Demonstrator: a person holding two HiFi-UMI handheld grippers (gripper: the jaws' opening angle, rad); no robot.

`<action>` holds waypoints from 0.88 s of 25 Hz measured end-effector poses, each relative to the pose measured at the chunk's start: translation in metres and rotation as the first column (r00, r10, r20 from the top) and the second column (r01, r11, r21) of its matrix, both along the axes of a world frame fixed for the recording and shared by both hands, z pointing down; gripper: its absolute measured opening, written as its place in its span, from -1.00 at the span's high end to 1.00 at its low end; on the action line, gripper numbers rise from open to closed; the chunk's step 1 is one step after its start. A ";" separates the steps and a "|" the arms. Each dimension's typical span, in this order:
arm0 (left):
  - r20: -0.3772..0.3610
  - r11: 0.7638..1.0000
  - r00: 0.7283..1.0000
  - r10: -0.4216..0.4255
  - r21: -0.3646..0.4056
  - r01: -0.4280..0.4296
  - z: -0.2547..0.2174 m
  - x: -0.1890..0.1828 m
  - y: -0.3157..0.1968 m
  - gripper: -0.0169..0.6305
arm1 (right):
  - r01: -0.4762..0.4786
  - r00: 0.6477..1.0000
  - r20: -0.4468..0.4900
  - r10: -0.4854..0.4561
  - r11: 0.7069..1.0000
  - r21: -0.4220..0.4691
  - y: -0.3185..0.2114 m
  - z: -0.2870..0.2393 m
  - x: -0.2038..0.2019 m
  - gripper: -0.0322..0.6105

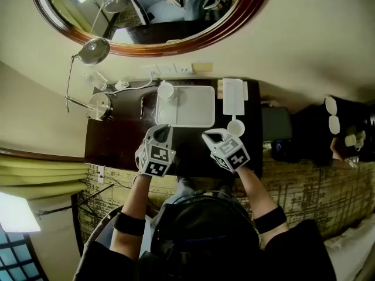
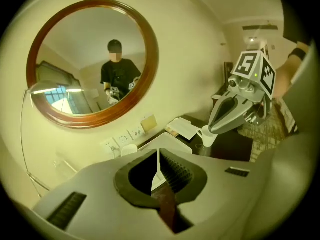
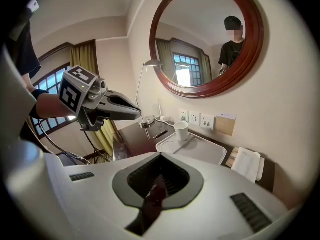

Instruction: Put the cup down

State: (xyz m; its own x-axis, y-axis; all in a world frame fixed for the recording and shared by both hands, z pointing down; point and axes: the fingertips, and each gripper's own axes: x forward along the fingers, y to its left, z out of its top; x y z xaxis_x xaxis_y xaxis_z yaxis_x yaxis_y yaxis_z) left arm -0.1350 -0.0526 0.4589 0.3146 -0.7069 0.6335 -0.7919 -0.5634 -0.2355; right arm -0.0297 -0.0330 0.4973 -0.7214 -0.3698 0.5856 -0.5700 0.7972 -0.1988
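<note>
Both grippers empty. Left gripper (image 1: 162,131): fingers closed flat on each other, nothing between. Right gripper (image 1: 208,137): same, closed on air. Both hover over the near edge of the bench (image 1: 117,148), lower middle of the head view, angled down toward the wall (image 1: 293,51).

Cup (image 1: 166,90) stands upright on the tray (image 1: 196,113), in its upper-left corner, well apart from both grippers. Nothing touches it. I'd call the put-down done. The corner spot makes sense: flat floor, raised rim on two sides, so it can't slide off.

Second one, a mug (image 1: 235,127) with a handle, sits on bare bench just off the tray's lower-right corner, below the papers (image 1: 233,96). Right gripper's tip is near it, apparently not touching.

Room: the tray's centre is bare, so there's plenty of space. Left of the tray is tighter, with a pen (image 3: 160,133) and the lamp (image 1: 98,105) base crowding the bench's upper left. Sockets (image 1: 170,70) sit close behind the cup. The dark strip between tray and grippers is free, so backing out toward the frame bottom should hit nothing. Watch the mug: it's near the bench's right edge, and a sideways swing of the right gripper could knock it.
</note>
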 end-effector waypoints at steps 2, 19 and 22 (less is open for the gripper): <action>-0.090 0.998 0.995 -0.052 -0.027 0.049 0.001 0.002 0.008 0.94 | -0.014 1.000 -0.002 0.014 1.000 -0.007 0.004 -0.002 0.008 0.88; -0.328 0.979 0.924 -0.197 -0.123 0.165 0.017 0.006 0.054 0.94 | -0.140 0.990 -0.016 0.139 0.989 -0.048 0.035 0.016 0.062 0.88; -0.357 0.976 0.912 -0.203 -0.147 0.160 0.016 0.012 0.055 0.94 | -0.142 0.990 -0.013 0.142 0.988 -0.060 0.039 0.019 0.062 0.88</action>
